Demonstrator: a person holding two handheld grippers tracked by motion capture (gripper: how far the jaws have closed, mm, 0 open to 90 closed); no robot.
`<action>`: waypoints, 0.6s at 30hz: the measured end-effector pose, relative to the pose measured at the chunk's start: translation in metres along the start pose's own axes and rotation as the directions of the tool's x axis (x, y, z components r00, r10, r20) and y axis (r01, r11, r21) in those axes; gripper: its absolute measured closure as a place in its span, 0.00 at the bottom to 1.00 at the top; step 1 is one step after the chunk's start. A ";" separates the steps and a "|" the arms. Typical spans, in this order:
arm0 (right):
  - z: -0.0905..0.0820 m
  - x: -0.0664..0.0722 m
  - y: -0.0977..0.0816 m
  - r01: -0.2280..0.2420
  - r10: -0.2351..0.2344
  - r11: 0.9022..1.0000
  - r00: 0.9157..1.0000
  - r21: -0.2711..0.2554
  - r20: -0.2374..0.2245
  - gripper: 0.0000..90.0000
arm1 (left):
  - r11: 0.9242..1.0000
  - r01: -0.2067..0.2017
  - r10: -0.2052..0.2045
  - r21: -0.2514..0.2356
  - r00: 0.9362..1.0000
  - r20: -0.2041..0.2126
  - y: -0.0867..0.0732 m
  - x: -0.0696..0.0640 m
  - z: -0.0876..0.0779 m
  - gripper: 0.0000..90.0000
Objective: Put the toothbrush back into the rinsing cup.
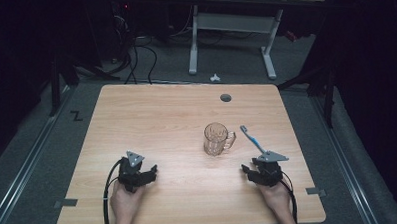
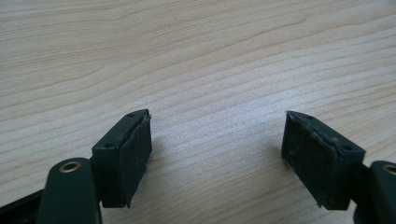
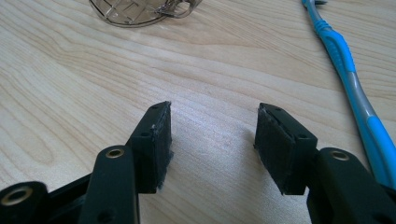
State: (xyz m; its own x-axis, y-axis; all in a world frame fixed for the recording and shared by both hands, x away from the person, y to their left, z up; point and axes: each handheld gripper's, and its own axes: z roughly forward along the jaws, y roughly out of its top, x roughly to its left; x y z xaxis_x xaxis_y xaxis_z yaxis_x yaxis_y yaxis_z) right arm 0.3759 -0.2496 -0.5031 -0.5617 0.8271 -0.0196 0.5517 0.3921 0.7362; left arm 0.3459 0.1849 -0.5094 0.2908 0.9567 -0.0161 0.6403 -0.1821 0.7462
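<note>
a person's two hands rest on a light wooden table, each holding a black gripper. the left gripper sits near the table's front left, jaws spread wide over bare wood grain in its own view, holding nothing. the right gripper, front right, is likewise released, its jaws apart. a clear glass mug stands upright right of centre, handle toward a blue and grey toothbrush lying just beside it. the right gripper view catches the mug's base and the toothbrush handle close by its right jaw. no readable writing or brand is visible.
</note>
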 end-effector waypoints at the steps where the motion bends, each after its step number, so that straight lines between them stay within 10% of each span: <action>1: 0.000 0.000 0.000 0.001 -0.001 1.000 1.000 0.000 -0.001 0.51 | 1.000 0.000 0.000 0.000 1.000 0.000 0.000 0.000 0.000 0.28; 18: 0.000 0.000 0.000 0.013 -0.013 1.000 1.000 -0.002 -0.010 0.50 | 1.000 0.000 0.000 0.000 1.000 0.000 0.000 0.000 0.000 0.28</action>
State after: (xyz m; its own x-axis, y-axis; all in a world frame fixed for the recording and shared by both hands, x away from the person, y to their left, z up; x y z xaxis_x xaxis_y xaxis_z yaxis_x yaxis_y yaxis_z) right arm 0.3762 -0.2497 -0.5032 -0.5751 0.8178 -0.0223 0.5434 0.4022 0.7369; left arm 0.3458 0.1849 -0.5094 0.2913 0.9565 -0.0161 0.6403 -0.1825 0.7462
